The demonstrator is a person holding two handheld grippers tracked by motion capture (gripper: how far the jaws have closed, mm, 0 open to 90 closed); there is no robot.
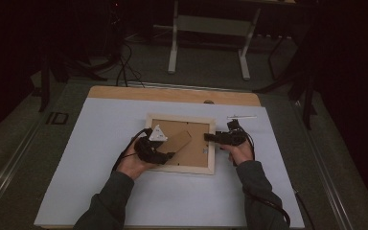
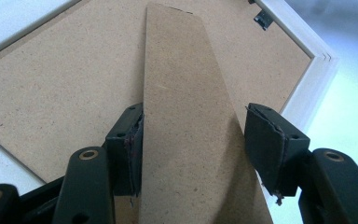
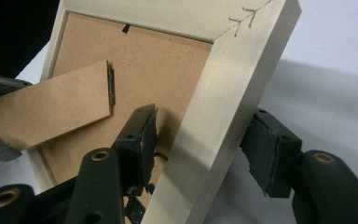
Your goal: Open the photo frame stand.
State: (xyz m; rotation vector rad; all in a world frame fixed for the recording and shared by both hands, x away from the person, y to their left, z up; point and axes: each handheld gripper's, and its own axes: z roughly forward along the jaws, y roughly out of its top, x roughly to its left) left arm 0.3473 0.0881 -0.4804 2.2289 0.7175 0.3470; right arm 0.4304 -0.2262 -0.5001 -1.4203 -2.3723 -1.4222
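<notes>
Face-down picture frame (image 1: 181, 143) on the table: left gripper (image 2: 193, 140) straddles its cardboard stand (image 2: 186, 116), right gripper (image 3: 200, 140) straddles its edge; both half-open, not clamped.

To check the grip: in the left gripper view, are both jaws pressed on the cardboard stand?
No: the stand touches one jaw of the left gripper, with a gap at the other.

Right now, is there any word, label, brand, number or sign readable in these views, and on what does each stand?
"ID": white marking on the dark floor left of the table, seen in the high view; it looks like these letters, though small.
Picture frame, its backing board and stand flap: no text visible.
Left gripper and right gripper: no readable marks.
</notes>
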